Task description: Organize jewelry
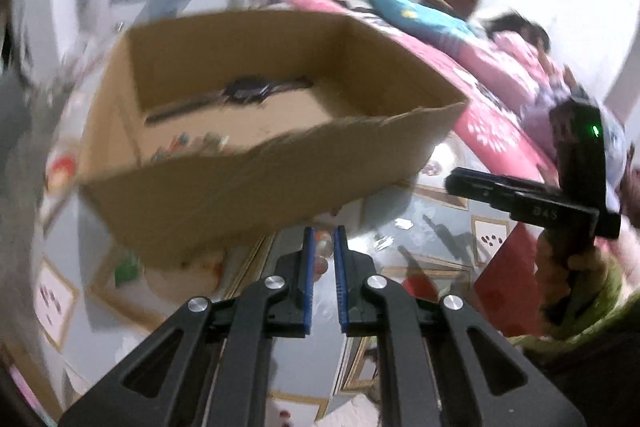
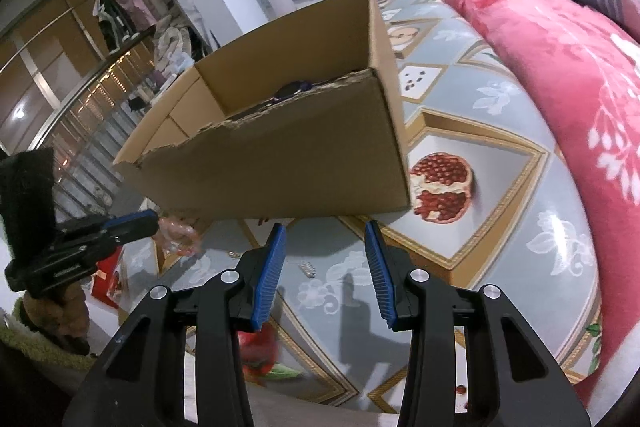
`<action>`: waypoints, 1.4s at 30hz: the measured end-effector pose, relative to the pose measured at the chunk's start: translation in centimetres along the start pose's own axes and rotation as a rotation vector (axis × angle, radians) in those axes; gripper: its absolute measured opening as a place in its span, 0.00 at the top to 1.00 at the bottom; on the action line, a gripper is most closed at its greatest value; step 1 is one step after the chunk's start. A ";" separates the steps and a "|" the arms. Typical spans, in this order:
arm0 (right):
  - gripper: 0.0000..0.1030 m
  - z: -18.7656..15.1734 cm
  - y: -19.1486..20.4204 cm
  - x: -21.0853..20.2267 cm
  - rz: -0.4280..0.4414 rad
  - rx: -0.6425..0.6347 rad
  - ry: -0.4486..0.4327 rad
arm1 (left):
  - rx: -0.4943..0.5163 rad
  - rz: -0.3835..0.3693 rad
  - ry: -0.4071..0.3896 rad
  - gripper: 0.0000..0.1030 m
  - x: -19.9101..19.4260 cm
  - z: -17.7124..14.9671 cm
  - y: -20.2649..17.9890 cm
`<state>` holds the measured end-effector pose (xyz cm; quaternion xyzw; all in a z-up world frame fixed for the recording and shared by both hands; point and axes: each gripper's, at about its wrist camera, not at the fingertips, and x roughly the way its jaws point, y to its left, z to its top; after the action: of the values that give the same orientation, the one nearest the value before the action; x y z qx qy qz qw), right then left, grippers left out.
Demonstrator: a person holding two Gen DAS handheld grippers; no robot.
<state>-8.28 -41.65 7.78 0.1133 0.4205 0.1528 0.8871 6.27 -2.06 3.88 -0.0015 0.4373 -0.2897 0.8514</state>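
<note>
Item 1. Left gripper [image 1: 323, 231]: jaws drawn almost together, the blue pads closed on a small clear packet [image 1: 325, 247] with orange-red beads in it. In the right wrist view the packet hangs off the tip at 3 o'clock from the fingers

Item 2. Right gripper [image 2: 326, 227]: jaws parted about halfway, nothing between the pads, held over the printed cloth. Pale characters are carried on its side in the left wrist view, read as "045", though blurred. A green lamp is lit on its body

Item 3. Tablecloth [image 2: 500, 155]: grey-blue with gold-framed panels and a printed half pomegranate [image 2: 440, 187] at 2 o'clock from the right gripper. A small metal piece [image 2: 307, 269] lies loose on it between the right pads; its kind cannot be told. The cloth at 12 to 3 o'clock of the right gripper is otherwise bare

Item 4. Cardboard box [image 2: 280, 167]: open-topped, near rim torn ragged, at 12 o'clock just beyond both grippers, apart from both. No print is legible on it. Within lie a dark watch-like piece [image 1: 248, 91] toward the far wall and a row of coloured beads [image 1: 188, 143] near the front wall

Item 5. Pink flowered blanket [image 2: 560, 67]: at 2 o'clock beyond the box, bounding the cloth's far side
</note>
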 end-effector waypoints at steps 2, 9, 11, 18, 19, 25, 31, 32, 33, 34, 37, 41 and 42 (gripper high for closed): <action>0.62 0.0 0.3 0.1 0.004 -0.005 0.002 | -0.060 0.008 0.018 0.91 0.3 -1.0 1.5; 0.62 -0.3 1.0 0.4 0.013 -0.018 0.015 | -0.100 0.099 0.036 0.80 0.0 -2.2 2.9; 0.62 -0.4 1.3 0.5 0.022 -0.020 0.021 | -0.088 0.115 0.011 0.80 -0.6 -2.2 2.8; 0.63 -1.0 2.4 1.0 0.042 -0.048 0.036 | 0.002 0.033 0.024 0.80 0.8 -1.5 -0.1; 0.64 -1.1 2.5 1.0 0.043 -0.048 0.036 | 0.018 0.028 0.037 0.80 1.5 -1.5 -0.6; 0.64 -1.3 2.2 0.6 0.036 -0.035 0.033 | 0.128 0.075 0.083 0.80 4.8 -1.4 -3.2; 0.65 -1.6 1.9 0.6 0.033 -0.028 0.039 | 0.137 0.110 0.111 0.80 6.8 -1.2 -3.3; 0.65 -1.7 1.9 0.6 0.033 -0.026 0.040 | 0.145 0.117 0.110 0.80 6.9 -1.2 -3.4; 0.65 -1.7 1.8 0.7 0.033 -0.024 0.042 | 0.150 0.123 0.107 0.80 7.0 -1.1 -3.5; 0.65 -1.8 1.8 0.7 0.033 -0.021 0.043 | 0.154 0.128 0.106 0.80 7.1 -1.1 -3.6; 0.65 -1.8 1.8 1.0 0.033 -0.018 0.049 | 0.179 0.146 0.101 0.80 7.5 -0.9 -4.2; 0.66 -2.0 2.0 1.0 0.022 -0.030 0.050 | 0.237 0.177 0.094 0.87 7.8 -1.2 -5.2; 0.66 -2.1 2.1 1.1 0.021 -0.032 0.051 | 0.238 0.176 0.094 0.91 7.8 -1.2 -5.5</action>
<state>-9.60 -39.17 6.42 0.0997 0.4392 0.1716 0.8762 6.21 -10.20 -1.26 0.1515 0.4376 -0.2636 0.8462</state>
